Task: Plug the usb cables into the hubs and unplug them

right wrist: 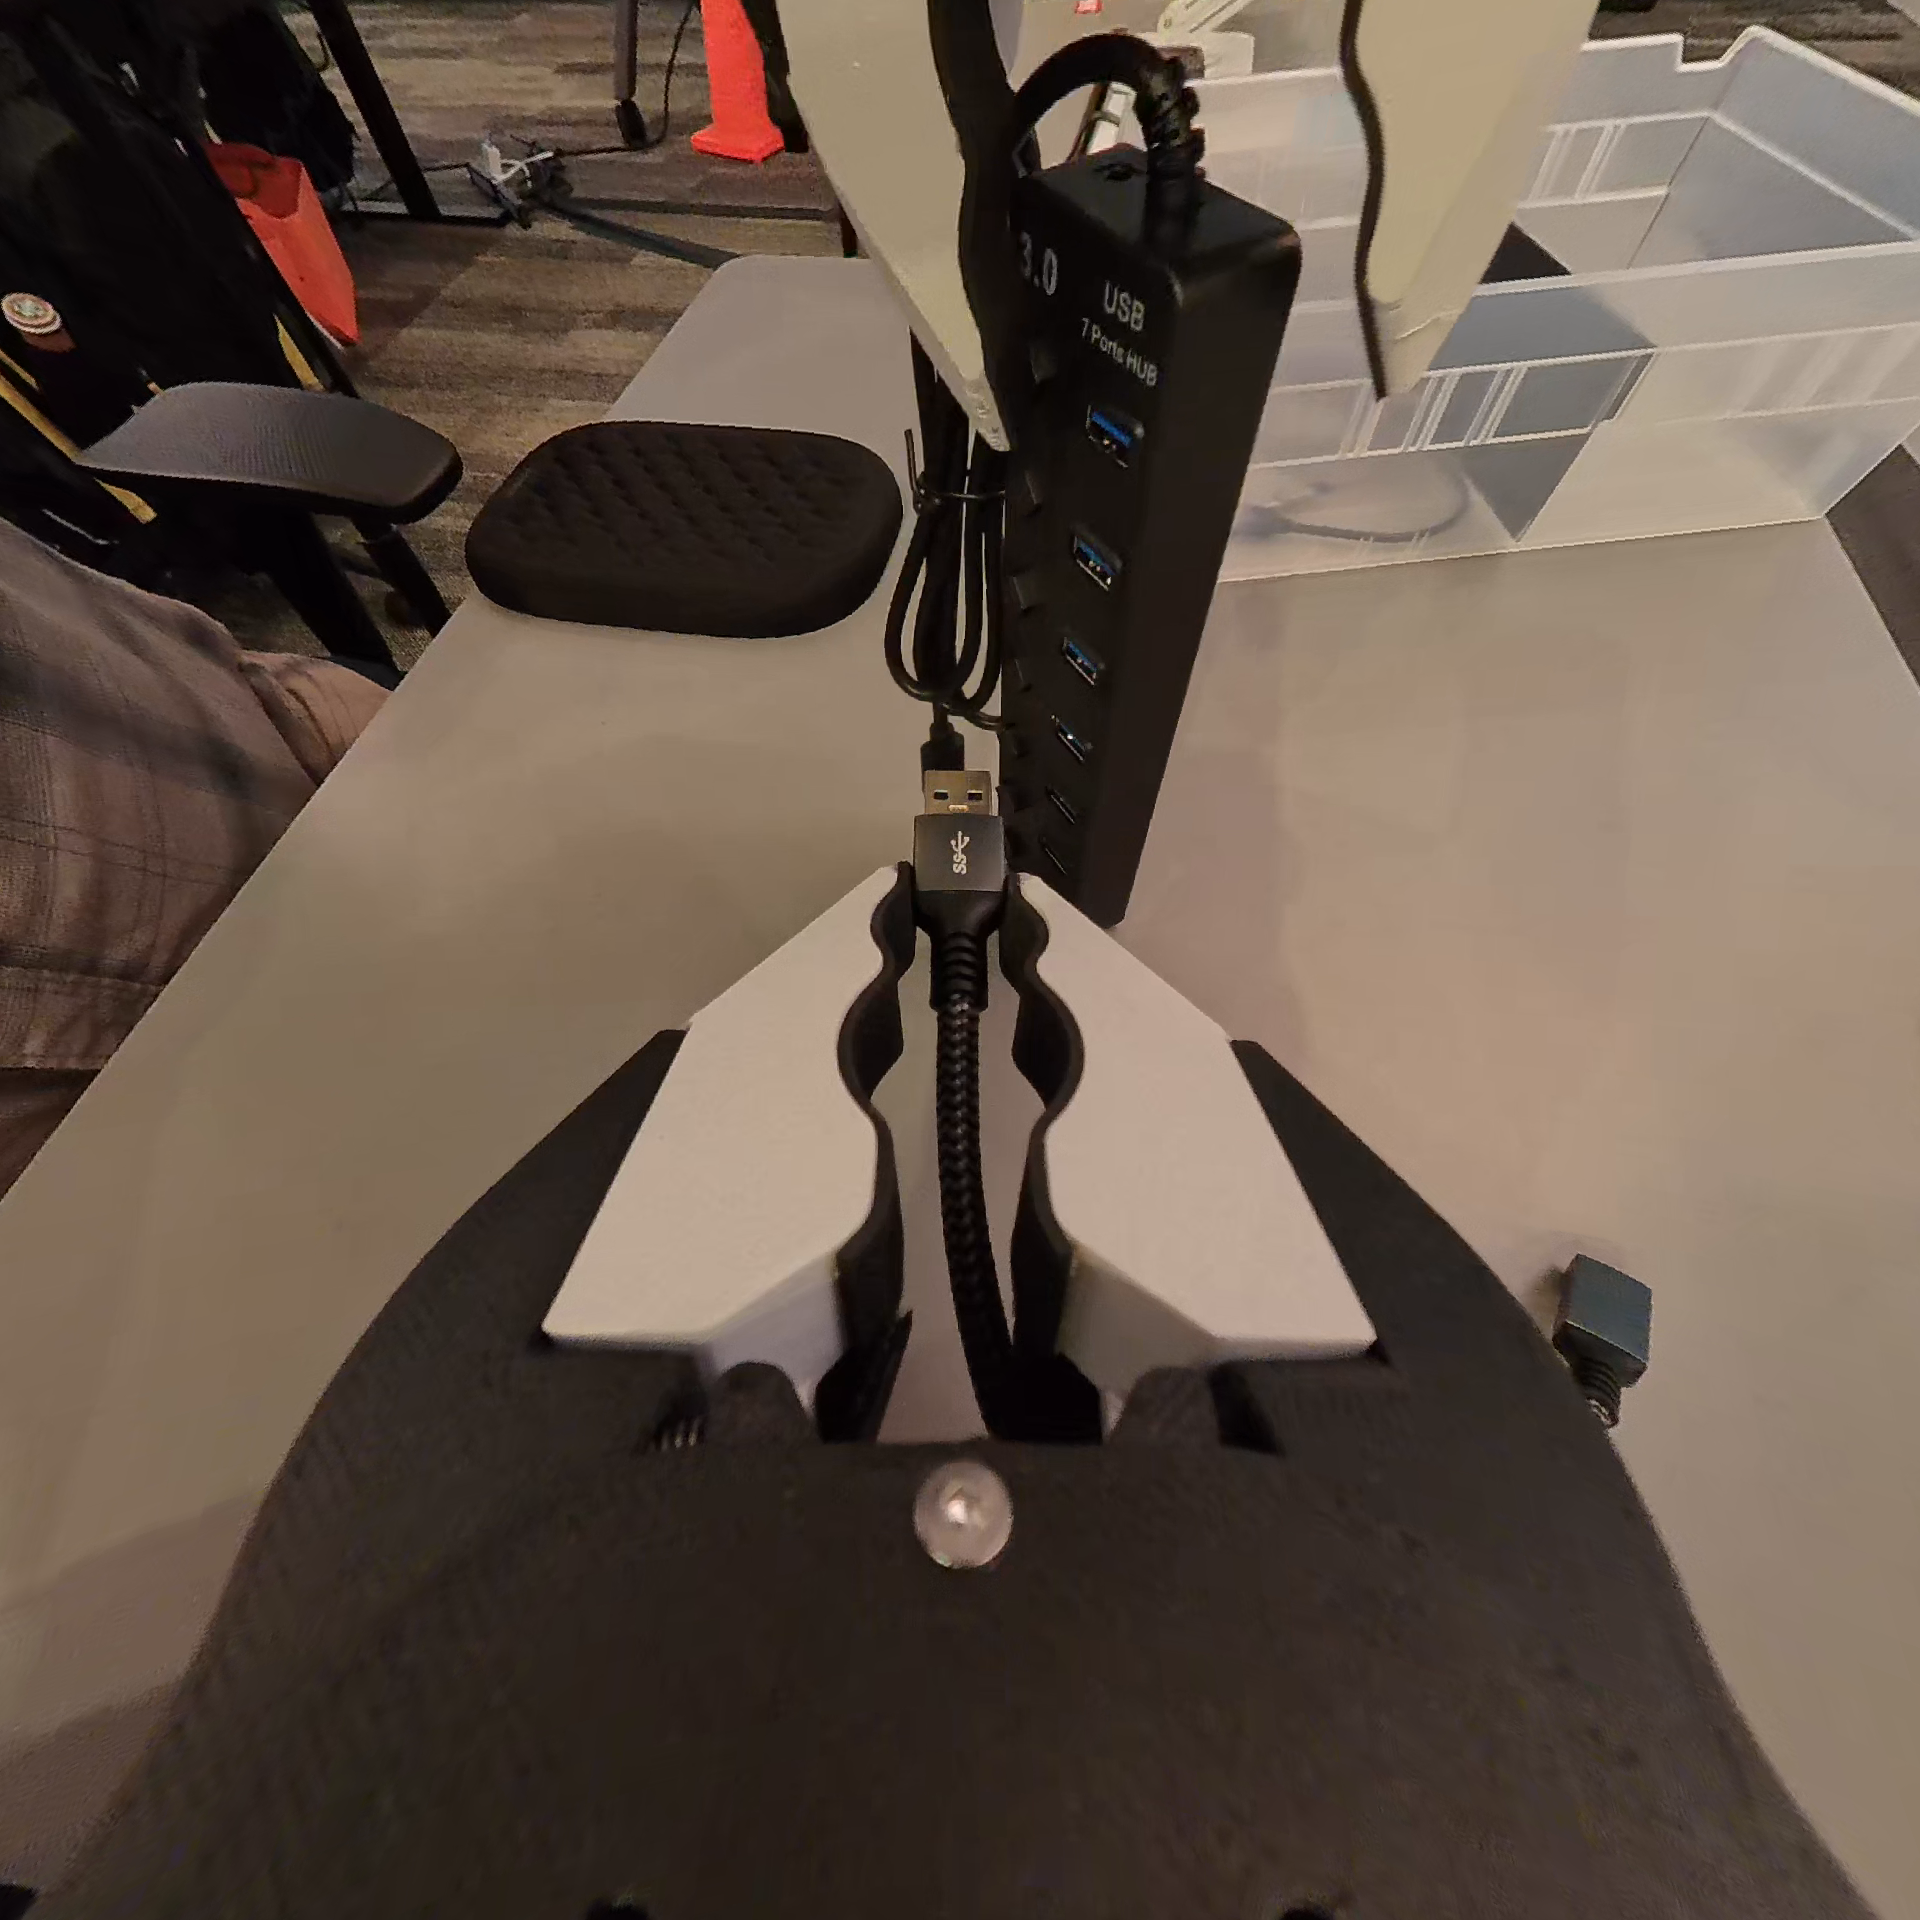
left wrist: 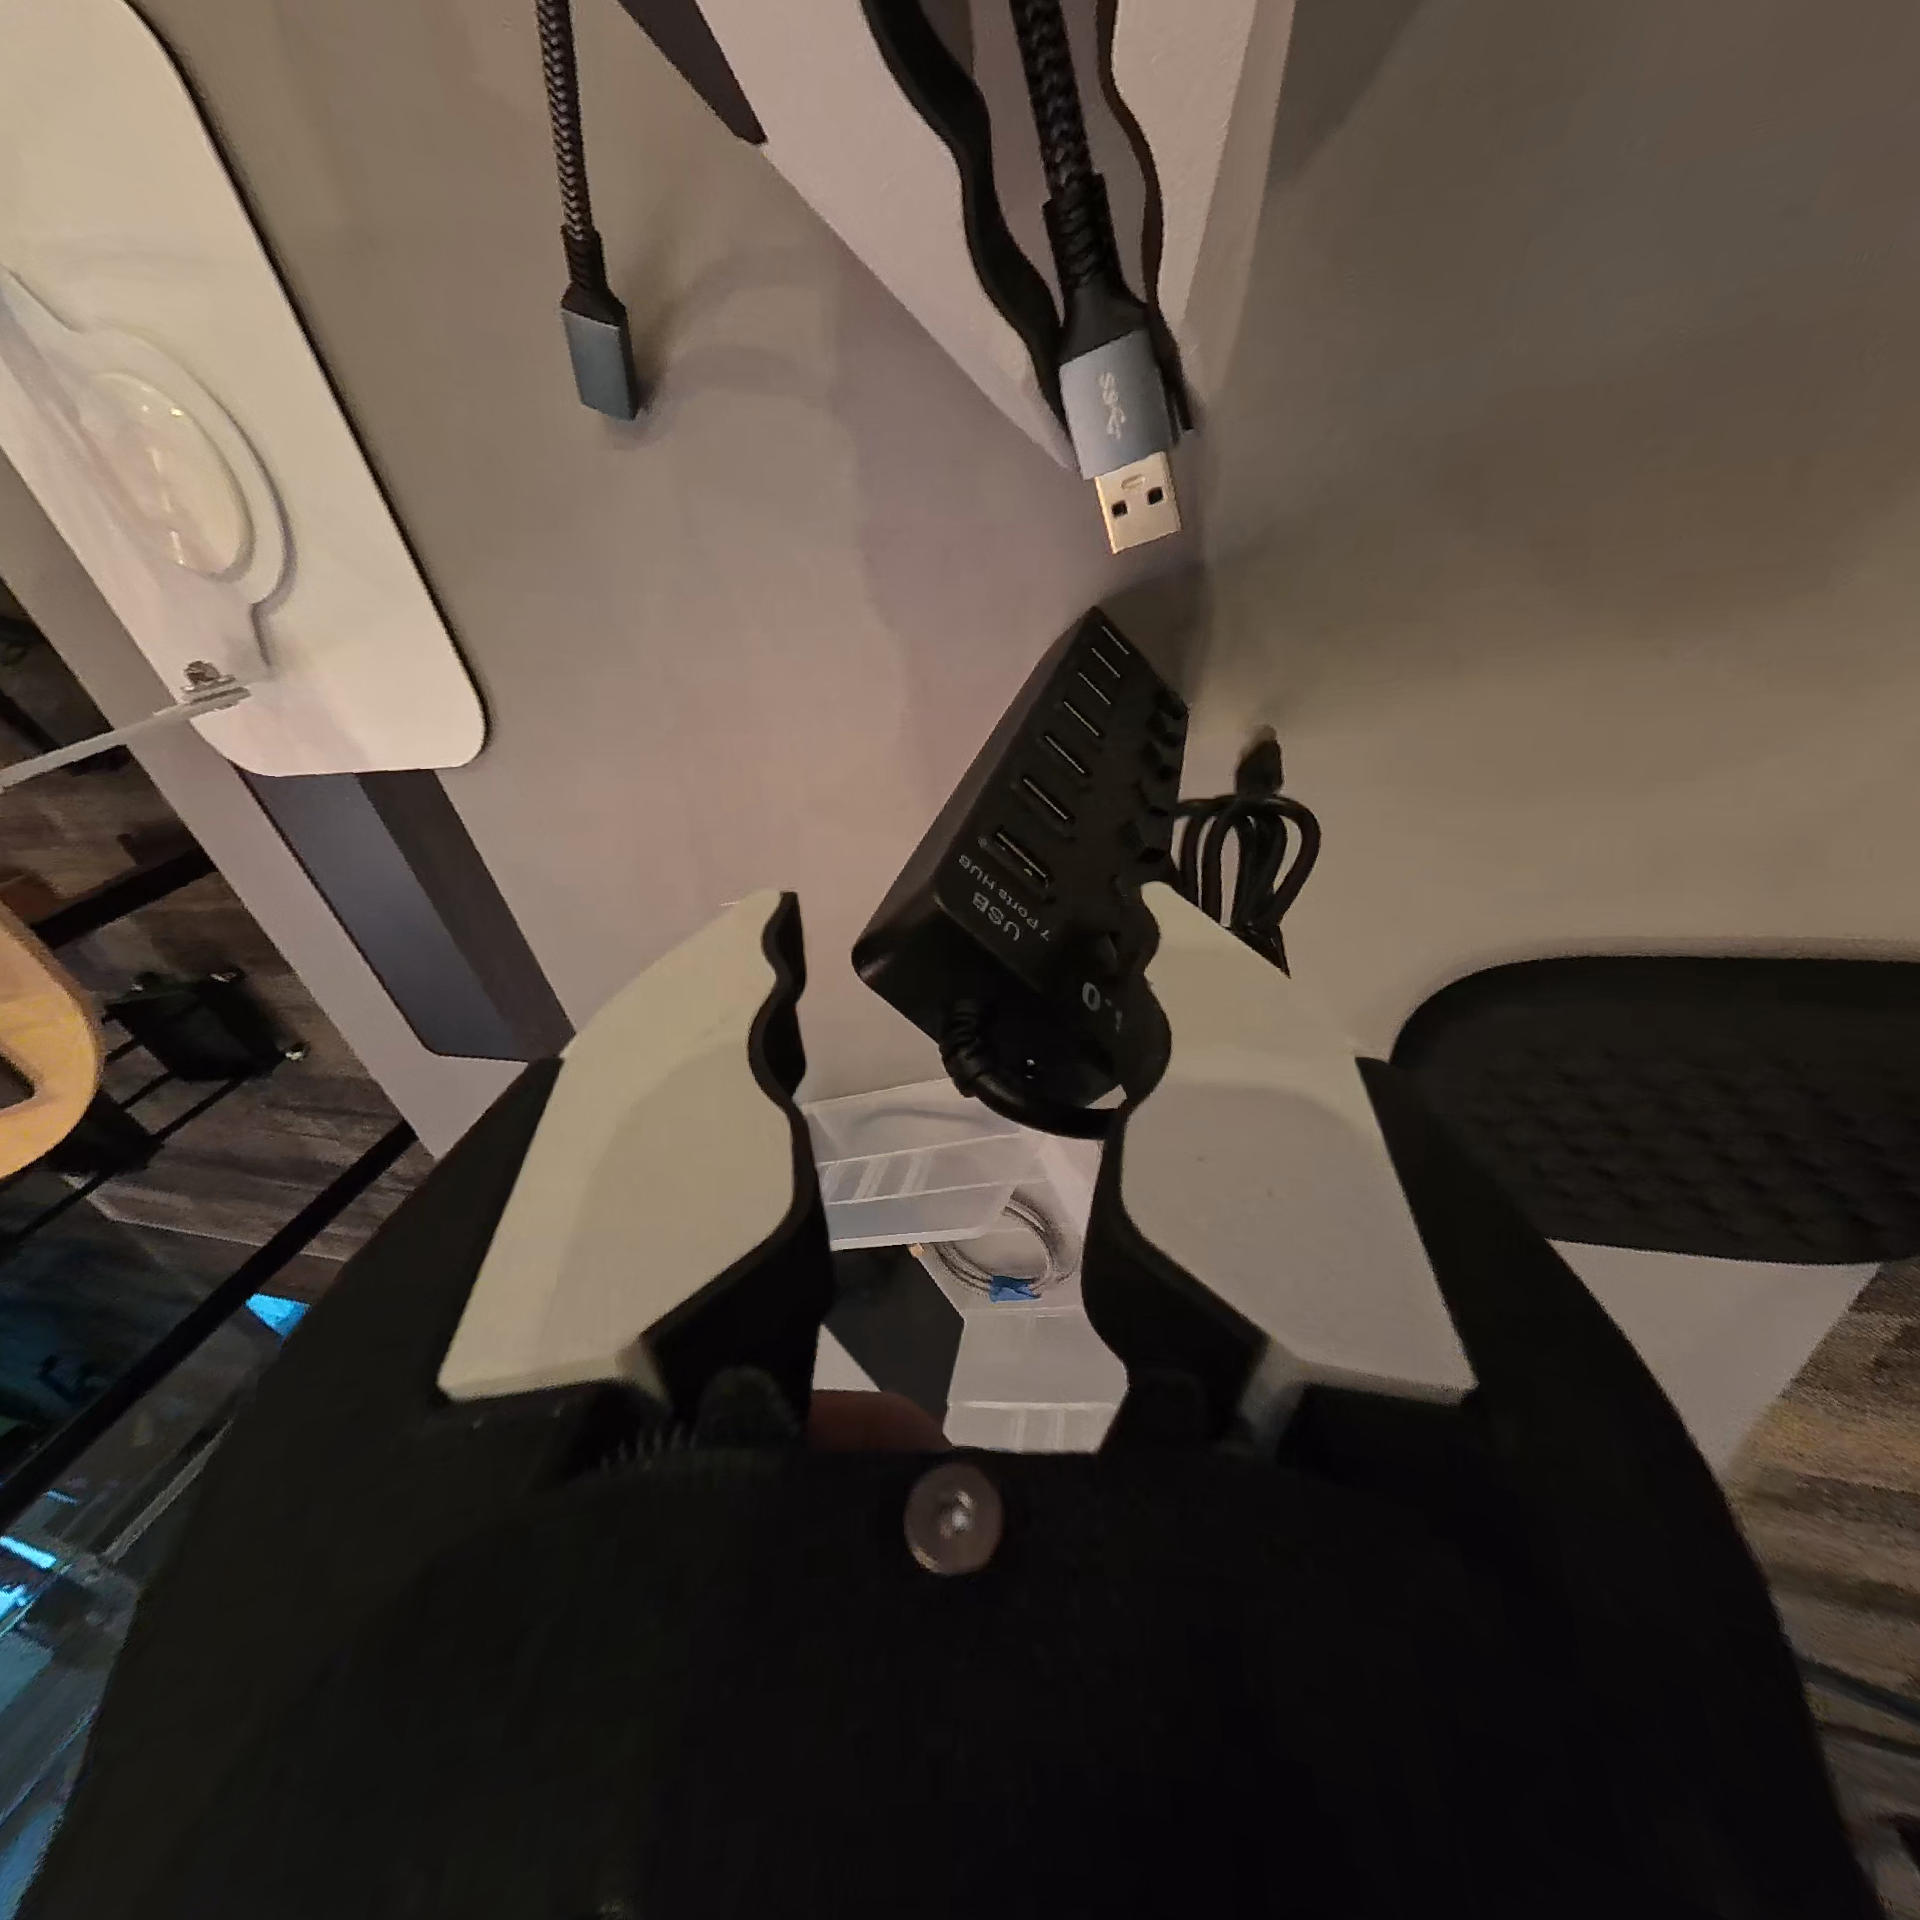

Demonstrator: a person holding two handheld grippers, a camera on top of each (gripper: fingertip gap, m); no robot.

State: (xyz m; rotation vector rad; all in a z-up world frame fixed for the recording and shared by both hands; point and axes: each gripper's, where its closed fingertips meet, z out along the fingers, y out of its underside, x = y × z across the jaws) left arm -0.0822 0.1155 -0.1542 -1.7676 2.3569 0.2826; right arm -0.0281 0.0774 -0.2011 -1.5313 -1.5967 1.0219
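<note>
The right gripper [right wrist: 958, 894] pinches the braided cable's USB-A plug [right wrist: 958, 826] beside the black seven-port hub [right wrist: 1127, 540]. The left gripper [left wrist: 966, 914] straddles the hub's end, jaws wide. Insertion is in hand, and it likely calls for aligning plug with a port.

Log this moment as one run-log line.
stage: pre-insert | right gripper: shut on USB plug, unplugged | left gripper: open around hub cable end | ports: all empty

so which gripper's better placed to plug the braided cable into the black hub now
Right. The right gripper is shut on the black braided USB cable, its metal plug beside the long black seven-port hub. The left gripper is open around the hub's cord end.
</note>
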